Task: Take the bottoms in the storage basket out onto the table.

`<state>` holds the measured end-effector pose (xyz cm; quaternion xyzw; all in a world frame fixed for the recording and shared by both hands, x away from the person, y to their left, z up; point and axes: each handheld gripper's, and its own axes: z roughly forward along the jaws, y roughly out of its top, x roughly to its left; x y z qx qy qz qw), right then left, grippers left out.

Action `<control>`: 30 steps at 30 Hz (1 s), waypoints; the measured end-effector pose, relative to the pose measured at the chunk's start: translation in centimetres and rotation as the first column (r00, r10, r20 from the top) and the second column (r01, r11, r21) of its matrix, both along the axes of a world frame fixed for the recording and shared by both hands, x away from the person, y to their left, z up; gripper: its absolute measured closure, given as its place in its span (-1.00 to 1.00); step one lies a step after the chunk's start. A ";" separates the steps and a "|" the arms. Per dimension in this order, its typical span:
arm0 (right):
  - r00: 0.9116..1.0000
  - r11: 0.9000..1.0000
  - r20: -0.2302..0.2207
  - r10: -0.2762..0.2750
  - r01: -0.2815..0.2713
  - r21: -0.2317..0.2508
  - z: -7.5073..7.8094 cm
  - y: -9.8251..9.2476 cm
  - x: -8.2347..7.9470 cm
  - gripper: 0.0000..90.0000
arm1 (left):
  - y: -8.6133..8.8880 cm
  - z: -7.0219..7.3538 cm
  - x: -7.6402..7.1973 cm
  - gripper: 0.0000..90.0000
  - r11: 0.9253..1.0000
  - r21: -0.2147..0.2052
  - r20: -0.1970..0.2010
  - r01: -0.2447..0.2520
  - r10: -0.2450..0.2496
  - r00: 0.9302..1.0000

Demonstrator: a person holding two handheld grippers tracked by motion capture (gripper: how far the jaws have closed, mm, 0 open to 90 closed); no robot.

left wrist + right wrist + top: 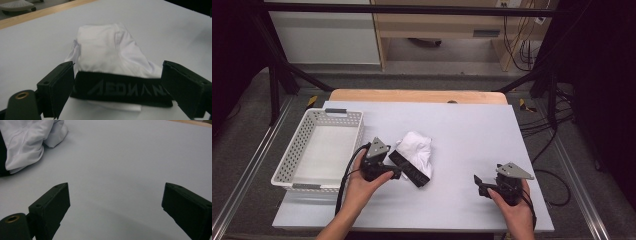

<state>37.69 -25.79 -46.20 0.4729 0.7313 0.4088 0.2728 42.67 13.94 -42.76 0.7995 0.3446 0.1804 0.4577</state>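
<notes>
The folded white cotton garment with a black elastic waistband (120, 91) lies mid-surface, beside the white perforated plastic basket (319, 150). The waistband runs crosswise between the spread jaws of the left gripper (117, 92), unpinched. The right gripper (117, 212), jaws spread, stands well apart.
</notes>
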 end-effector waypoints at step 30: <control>0.974 0.973 -0.016 0.225 -0.226 -0.044 2.5 7.4 2.2 -0.80 | 2.8 -1.5 -1.6 -0.75 0.998 -0.028 0.032 -0.059 0.060 0.998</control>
